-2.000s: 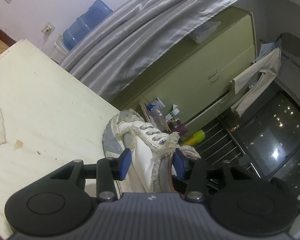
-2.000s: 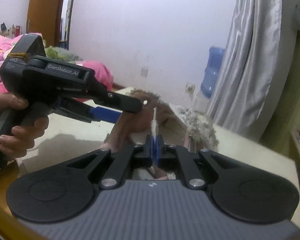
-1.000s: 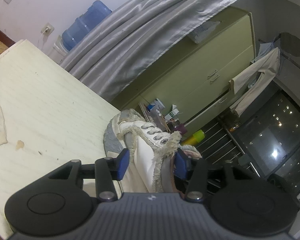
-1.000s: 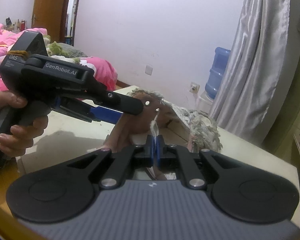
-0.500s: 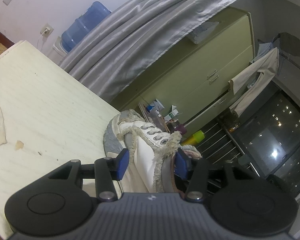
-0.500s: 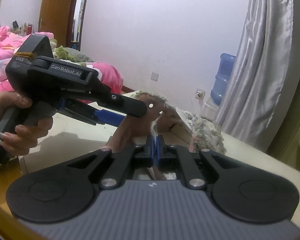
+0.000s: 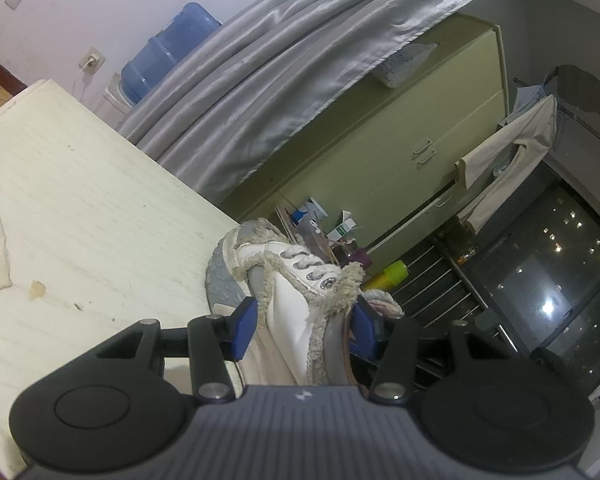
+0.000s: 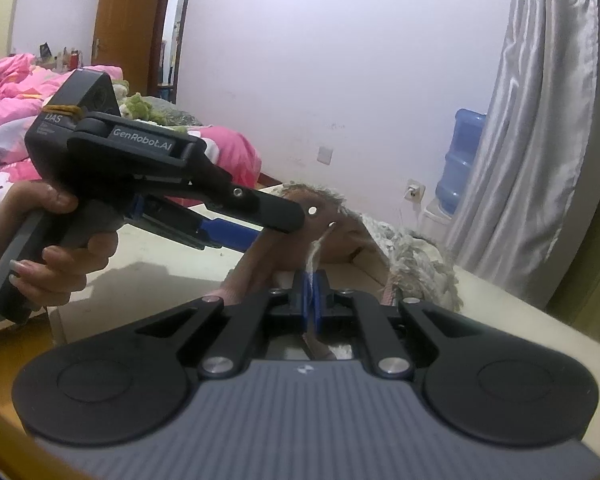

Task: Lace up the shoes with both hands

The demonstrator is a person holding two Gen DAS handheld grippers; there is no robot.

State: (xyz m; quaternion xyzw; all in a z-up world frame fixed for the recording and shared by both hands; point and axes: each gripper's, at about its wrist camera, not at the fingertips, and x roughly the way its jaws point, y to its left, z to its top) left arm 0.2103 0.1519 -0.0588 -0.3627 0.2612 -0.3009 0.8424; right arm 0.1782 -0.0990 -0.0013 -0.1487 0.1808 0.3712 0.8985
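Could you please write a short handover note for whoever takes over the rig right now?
Left gripper: clamped across the heel end of the shoe, steadying it on the table.
Right gripper: shut on the free end of the lace, which runs up to an eyelet near the shoe's collar.
Done: that eyelet looks threaded.
Left: the eyelets seen from the left wrist look empty; thread those, even the ends and tie.

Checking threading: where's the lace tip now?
In the right wrist view, the lace tip sits centre frame, pinched in the right claw, just below the shoe eyelet.
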